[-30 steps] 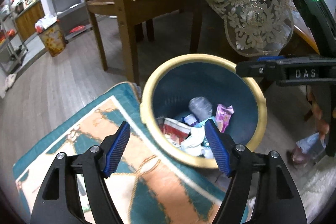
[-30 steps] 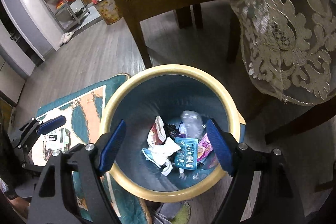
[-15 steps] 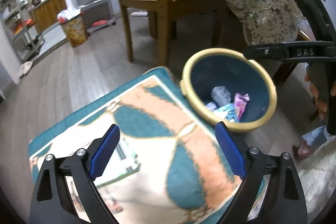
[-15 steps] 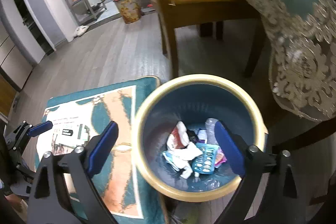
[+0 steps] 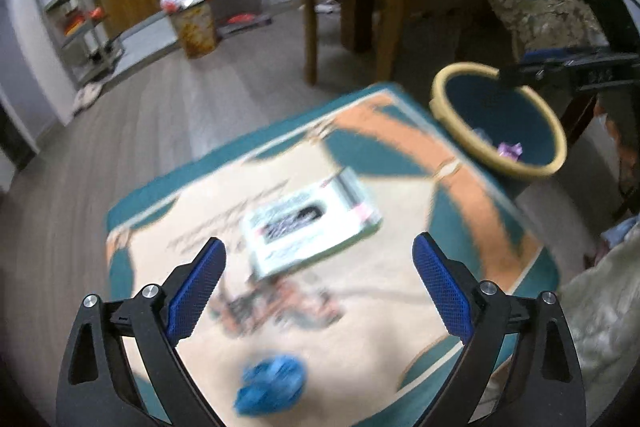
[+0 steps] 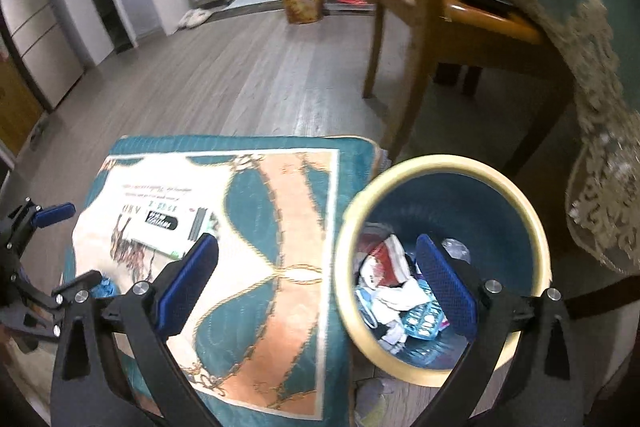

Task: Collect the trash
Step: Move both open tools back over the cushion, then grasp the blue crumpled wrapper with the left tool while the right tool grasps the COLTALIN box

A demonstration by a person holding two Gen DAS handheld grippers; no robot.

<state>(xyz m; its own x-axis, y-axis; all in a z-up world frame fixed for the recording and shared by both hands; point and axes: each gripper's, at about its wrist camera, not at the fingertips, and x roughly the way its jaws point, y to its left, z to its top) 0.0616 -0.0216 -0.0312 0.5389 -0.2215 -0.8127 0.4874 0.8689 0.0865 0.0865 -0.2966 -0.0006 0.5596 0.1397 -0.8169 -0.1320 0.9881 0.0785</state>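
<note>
Grippers left (image 5: pixel 318 283) and right (image 6: pixel 316 281) spread wide, empty, jaws just opened; bin (image 6: pixel 516 195) beside rug (image 6: pixel 280 267)

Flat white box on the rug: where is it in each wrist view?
Left wrist: white box sits center frame on the rug, just beyond the open left gripper, blurred.
Right wrist: white box lies left of center on the rug, partly behind the open right gripper's left finger.
Shared landmark: yellow-rimmed trash bin, right of the box in both views.
</note>
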